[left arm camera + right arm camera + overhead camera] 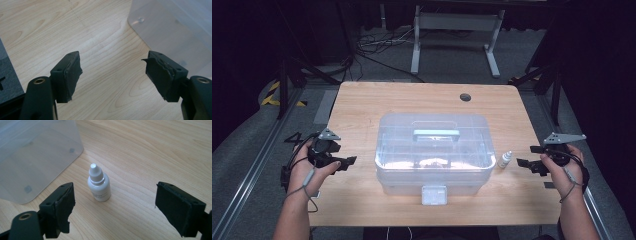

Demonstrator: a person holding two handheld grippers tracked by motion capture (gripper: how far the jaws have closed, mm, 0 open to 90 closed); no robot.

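A clear plastic box (433, 152) with a lid, a pale handle and a front latch (434, 195) stands in the middle of the wooden table (362, 107). A small white dropper bottle (505, 159) stands upright just right of the box. My left gripper (350, 162) hovers left of the box, open and holding nothing; in the left gripper view its jaws frame bare wood with the box corner (172, 30) at the upper right. My right gripper (523, 156) is open to the right of the bottle (99, 184), which stands ahead of the jaws, apart from both pads.
A round cable hole (465, 97) sits near the table's far right edge. Beyond the table are a white frame (457, 30) and loose cables (377, 45) on the floor. Bare wood lies on both sides of the box.
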